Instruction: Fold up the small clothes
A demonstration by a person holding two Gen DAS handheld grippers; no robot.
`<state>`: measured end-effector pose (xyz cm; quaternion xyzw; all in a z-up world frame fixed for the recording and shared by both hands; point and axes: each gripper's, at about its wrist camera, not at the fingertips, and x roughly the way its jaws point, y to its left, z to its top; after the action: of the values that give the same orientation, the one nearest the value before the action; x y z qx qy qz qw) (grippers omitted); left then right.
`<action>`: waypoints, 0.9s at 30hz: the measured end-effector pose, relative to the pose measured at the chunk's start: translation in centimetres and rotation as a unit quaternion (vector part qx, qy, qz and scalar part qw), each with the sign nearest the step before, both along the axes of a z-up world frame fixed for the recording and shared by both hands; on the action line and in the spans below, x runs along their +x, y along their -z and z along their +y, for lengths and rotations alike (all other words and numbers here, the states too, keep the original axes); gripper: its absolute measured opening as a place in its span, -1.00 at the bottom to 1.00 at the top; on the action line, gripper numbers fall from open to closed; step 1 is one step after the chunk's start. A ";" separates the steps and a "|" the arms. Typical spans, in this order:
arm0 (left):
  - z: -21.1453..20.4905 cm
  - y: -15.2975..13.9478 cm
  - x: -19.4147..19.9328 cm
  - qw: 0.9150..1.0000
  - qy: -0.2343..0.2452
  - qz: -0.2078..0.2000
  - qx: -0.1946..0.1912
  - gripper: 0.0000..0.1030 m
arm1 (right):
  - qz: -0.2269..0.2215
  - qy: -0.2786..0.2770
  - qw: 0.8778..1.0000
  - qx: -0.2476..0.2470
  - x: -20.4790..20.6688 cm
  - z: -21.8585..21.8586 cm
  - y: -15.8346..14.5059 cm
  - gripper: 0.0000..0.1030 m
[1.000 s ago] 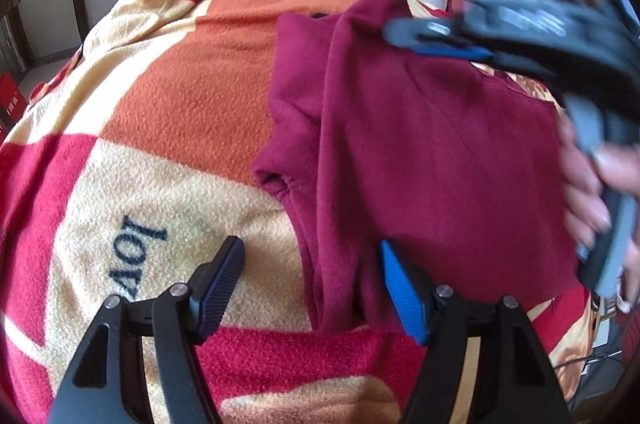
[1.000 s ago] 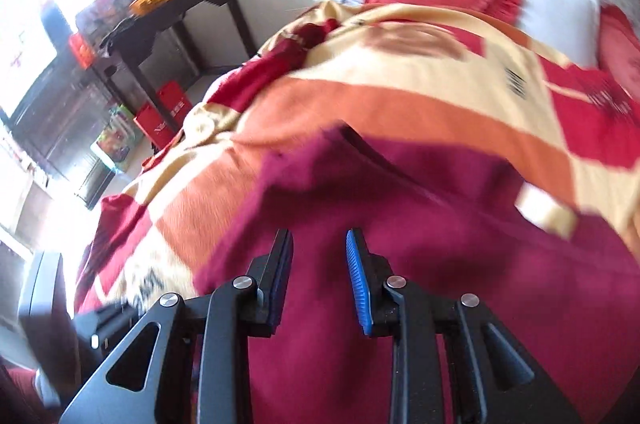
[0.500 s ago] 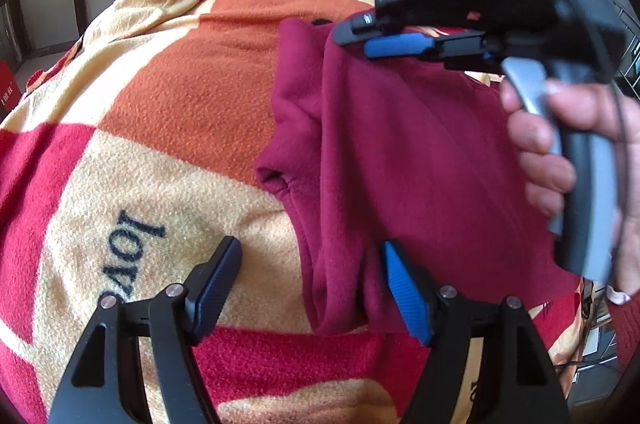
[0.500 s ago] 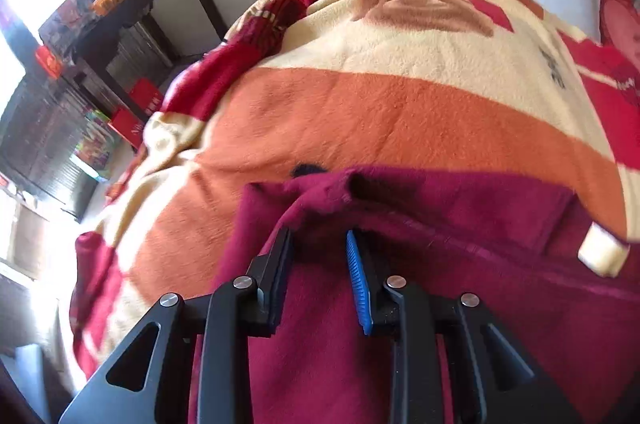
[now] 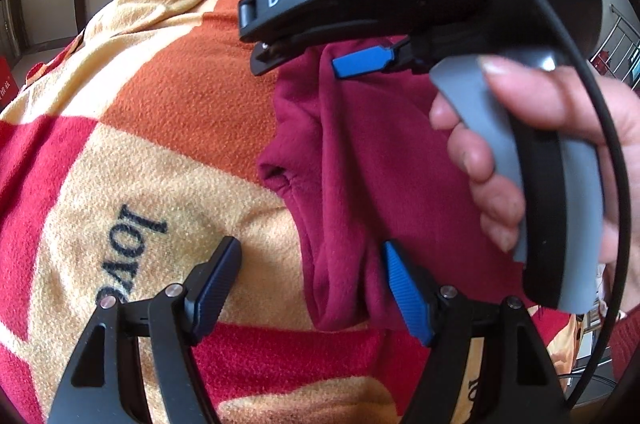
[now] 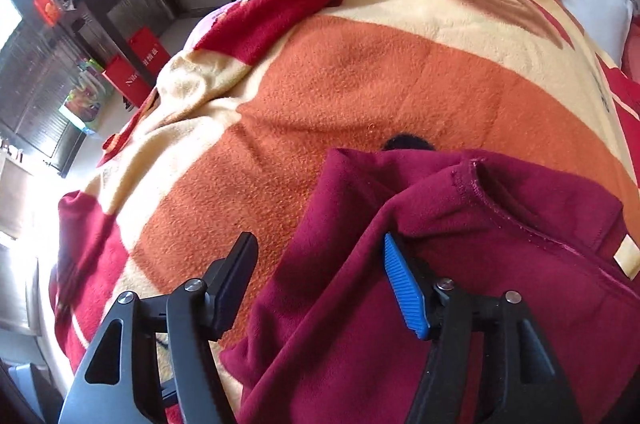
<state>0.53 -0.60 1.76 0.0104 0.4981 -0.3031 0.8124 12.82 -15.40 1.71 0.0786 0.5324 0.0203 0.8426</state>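
Left wrist view: the maroon top (image 5: 372, 160) lies on the striped blanket (image 5: 168, 112), one side already folded over into a double layer along its left edge. My right gripper (image 6: 320, 284) is opening its jaws over that fold; the pads no longer pinch the cloth. My left gripper (image 5: 312, 288) stands spread, straddling the near corner. Remaining: further folds and final flattening, by my estimate.

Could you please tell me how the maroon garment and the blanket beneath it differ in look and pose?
The garment is one plain maroon; the blanket has orange, cream and red blocks. The garment lies folded and rumpled; the blanket is spread wide under it. Both look fleecy.
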 end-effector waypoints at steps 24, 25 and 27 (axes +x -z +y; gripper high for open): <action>-2.5 -1.3 3.4 0.998 -0.002 0.011 -0.069 -0.13 | -0.062 -0.009 0.992 0.112 -6.2 -7.0 -4.4 -1.00; -2.6 -1.5 3.2 0.997 -0.004 0.005 -0.070 -0.19 | -0.061 -0.011 0.991 0.116 -6.3 -7.0 -4.5 -1.00; -2.7 -2.0 2.5 0.997 0.003 -0.008 -0.074 -0.33 | -0.061 -0.011 0.990 0.127 -6.4 -7.2 -4.6 -1.00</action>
<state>3.07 -3.27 3.76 -0.0461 0.4680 -0.3415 0.8138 6.42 -22.65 6.29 0.1781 0.4743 0.1015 0.8562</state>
